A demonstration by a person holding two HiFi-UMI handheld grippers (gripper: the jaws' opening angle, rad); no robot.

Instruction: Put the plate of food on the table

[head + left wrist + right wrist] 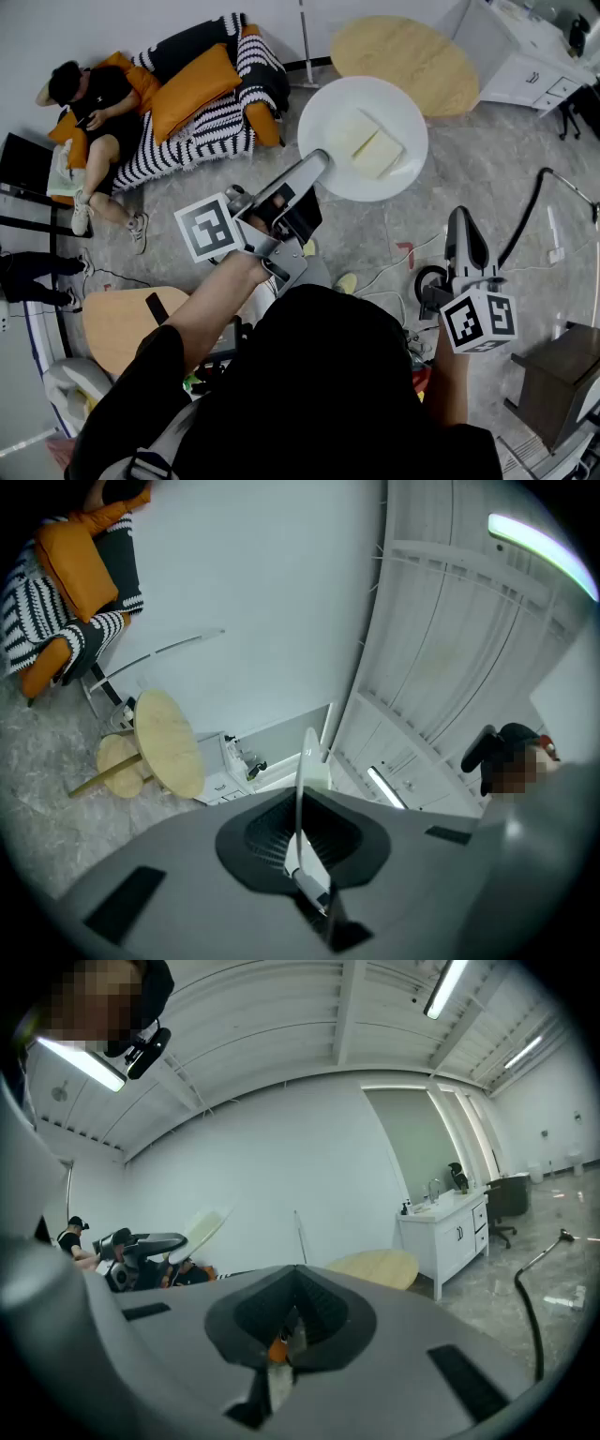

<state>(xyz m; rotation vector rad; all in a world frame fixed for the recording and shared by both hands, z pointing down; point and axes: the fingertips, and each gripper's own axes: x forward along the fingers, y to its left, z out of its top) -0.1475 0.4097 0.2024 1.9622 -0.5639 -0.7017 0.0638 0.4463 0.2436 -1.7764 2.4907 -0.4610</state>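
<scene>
White plate (pixel 330 112) clamped in left hand-held gripper (pixel 322 159), right hand-held gripper (pixel 460 217) seemingly closed, wooden table (pixel 403 56) beyond.

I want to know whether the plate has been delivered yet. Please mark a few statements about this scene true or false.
The left claw grips the round white plate by its rim. True.
The plate rests on the round wooden table. False: it is held in the air, apart from the table.
The right claw carries a cup. False: it is shut and empty.
On the plate lie pale slabs of food. True.
</scene>
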